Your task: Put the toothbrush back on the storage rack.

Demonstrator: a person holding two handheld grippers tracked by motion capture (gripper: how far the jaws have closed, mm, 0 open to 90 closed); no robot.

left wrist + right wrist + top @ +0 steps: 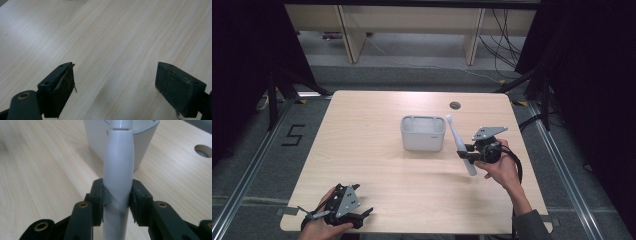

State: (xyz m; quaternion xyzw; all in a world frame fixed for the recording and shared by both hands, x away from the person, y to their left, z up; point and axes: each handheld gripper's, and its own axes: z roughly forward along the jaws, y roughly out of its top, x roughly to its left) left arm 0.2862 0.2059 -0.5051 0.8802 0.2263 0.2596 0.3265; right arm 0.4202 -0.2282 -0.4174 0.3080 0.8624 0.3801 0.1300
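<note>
**Toothbrush headed for the cup, right side doing the work**

Just right of the white cup, the right tongs are clamped on the handle of a white toothbrush, which hangs tilted above the surface with its head up beside the cup's rim. I'd guess the next bit is dropping it in: lift enough to clear the rim, stand the brush more upright, then let go only once the low end is inside, or the cup might tip. The right hand sits behind with the wrist bent inward. The left tongs rest wide open and empty at the near edge.
</note>
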